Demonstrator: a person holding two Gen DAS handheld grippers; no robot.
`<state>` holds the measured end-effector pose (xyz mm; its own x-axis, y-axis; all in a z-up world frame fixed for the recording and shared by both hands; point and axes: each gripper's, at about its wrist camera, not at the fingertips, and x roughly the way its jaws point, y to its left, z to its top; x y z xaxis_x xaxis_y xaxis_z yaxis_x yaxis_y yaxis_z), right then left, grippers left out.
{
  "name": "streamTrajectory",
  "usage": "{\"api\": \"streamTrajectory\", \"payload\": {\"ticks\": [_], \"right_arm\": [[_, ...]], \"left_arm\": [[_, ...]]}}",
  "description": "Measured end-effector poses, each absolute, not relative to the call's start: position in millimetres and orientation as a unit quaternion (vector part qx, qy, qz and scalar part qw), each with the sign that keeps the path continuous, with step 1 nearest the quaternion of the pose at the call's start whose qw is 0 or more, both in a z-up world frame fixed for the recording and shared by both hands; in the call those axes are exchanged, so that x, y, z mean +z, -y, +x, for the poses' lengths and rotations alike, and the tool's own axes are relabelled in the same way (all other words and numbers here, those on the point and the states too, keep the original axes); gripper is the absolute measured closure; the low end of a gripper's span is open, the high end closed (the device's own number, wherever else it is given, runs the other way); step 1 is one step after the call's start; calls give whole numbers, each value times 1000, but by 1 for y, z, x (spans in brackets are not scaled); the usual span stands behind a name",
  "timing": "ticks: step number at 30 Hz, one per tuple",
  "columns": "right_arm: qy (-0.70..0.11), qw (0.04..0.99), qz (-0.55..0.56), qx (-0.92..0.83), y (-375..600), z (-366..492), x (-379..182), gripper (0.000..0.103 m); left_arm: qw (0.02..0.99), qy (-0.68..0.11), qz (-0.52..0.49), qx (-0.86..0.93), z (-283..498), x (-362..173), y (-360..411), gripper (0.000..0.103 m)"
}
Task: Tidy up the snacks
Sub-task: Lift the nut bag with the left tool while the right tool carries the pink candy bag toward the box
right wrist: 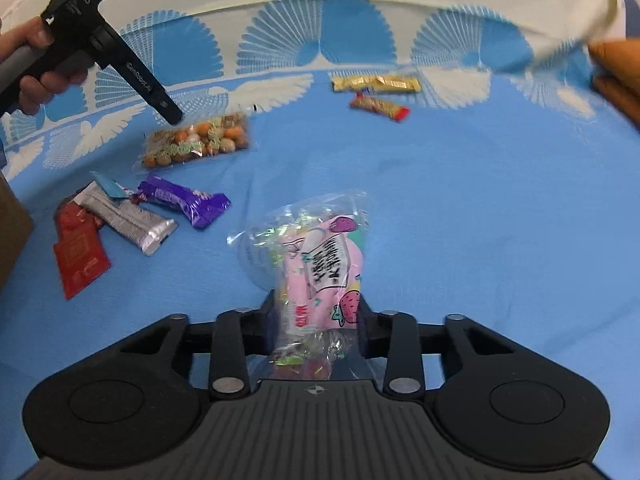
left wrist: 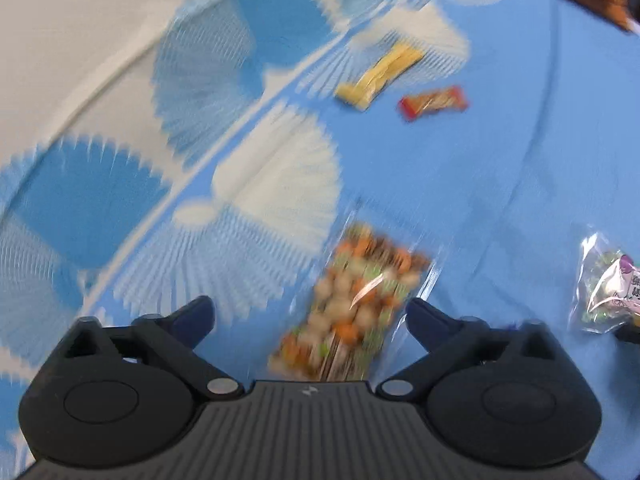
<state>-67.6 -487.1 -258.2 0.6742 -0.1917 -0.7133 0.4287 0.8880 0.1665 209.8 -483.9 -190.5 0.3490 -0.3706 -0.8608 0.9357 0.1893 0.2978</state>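
Right tongs (right wrist: 318,320) pinch crinkly clear candy bag (right wrist: 316,264).

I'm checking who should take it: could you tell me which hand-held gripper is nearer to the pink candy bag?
Right. The right hand-held gripper is closed on the pink candy bag; the left hand-held gripper hovers over the nut packet, well away.

A: Any legible text?
B: Left gripper (right wrist: 170,114) arm reads "GenRobot.AI". Letters "DAS" on its head, partly cut off.
A: Snacks?
B: Pink strawberry packet (right wrist: 324,272) has a printed black-and-white label, characters unreadable. Rest too blurred.
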Motion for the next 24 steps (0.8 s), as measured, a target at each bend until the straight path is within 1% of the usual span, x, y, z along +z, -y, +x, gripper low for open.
{"api": "streamTrajectory", "payload": {"ticks": [1,2,3,4,5,6,7,9,10,11,12,13,14,15,16,17,19,24], "right_arm": [[-364,902,164,-167,489,-69,-259,51],[-365,902,164,-161,490,-68,-259,43],[-367,901,166,-159,492,-67,-259,38],[-371,899,168,-162,495,-64,-260,19],[-378,895,170,-165,500,-60,-262,8],[-385,893,166,-163,503,-55,-265,5],[-387,894,155,-163,504,-51,-268,0],[-385,902,109,-160,496,-42,-275,0],[-381,907,92,-156,492,-39,-278,0],[-374,911,78,-155,487,-37,-281,0],[-370,914,74,-151,486,-35,-281,5],[-364,917,72,-143,483,-36,-278,23],[-360,921,66,-137,480,-37,-274,47],[-360,921,60,-134,474,-39,-270,54],[-362,921,58,-133,468,-40,-266,65],[-361,921,57,-132,462,-42,-263,69],[-340,926,61,-151,453,-52,-252,71],[-262,928,134,-228,447,-77,-206,71]], "left_arm": [[685,-329,442,-476,209,-195,489,0],[669,-337,452,-484,209,-203,496,0],[657,-342,468,-482,209,-212,502,0],[646,-341,491,-474,208,-224,508,0],[636,-339,515,-463,207,-237,513,0],[632,-342,513,-469,208,-243,514,0],[637,-350,496,-475,212,-241,513,0],[646,-390,456,-471,225,-240,512,0],[653,-406,437,-467,231,-240,509,2],[658,-414,418,-471,232,-239,505,8],[660,-417,396,-483,230,-233,500,23],[676,-409,384,-478,227,-227,495,34],[695,-396,370,-473,223,-219,490,40],[704,-395,361,-466,220,-215,488,51],[711,-403,349,-458,221,-209,485,58],[722,-407,335,-449,222,-201,481,59],[735,-394,322,-447,218,-181,471,59],[757,-350,302,-462,188,-116,428,59]]}}
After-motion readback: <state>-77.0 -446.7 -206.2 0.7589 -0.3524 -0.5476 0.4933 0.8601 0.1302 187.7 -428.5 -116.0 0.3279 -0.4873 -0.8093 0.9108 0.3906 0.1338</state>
